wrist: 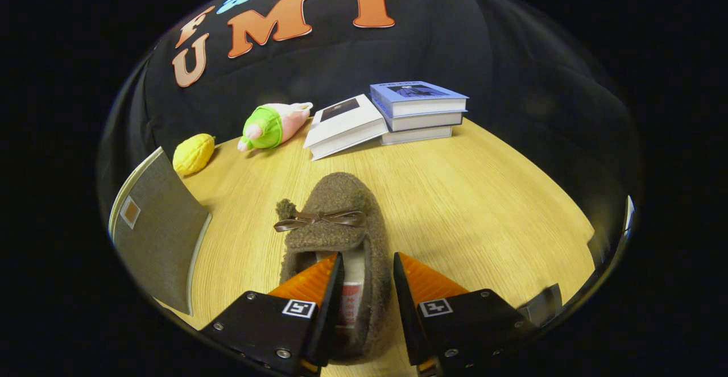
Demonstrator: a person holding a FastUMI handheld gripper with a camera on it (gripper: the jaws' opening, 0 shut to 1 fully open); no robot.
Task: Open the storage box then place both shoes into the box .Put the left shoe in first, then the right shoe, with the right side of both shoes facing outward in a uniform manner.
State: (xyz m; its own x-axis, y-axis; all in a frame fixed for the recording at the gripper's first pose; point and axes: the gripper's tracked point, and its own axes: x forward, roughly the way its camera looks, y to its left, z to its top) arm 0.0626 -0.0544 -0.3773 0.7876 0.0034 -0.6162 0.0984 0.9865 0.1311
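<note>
Lower centre of frame, on the wooden table (483, 195): brown fleece slipper (335, 223), judged light, soft and compressible, non-slip, best taken by the side wall at the opening. Long axis running up-frame, bow-trimmed toe pointing away toward the books (392, 115). Gripper (368, 269) partly open, one finger inside the opening, the other outside the right wall, apparently not yet clamped

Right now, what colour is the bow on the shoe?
Glossy dark brown bow on a fuzzy brown shoe, best seen in the gripper view.
</note>
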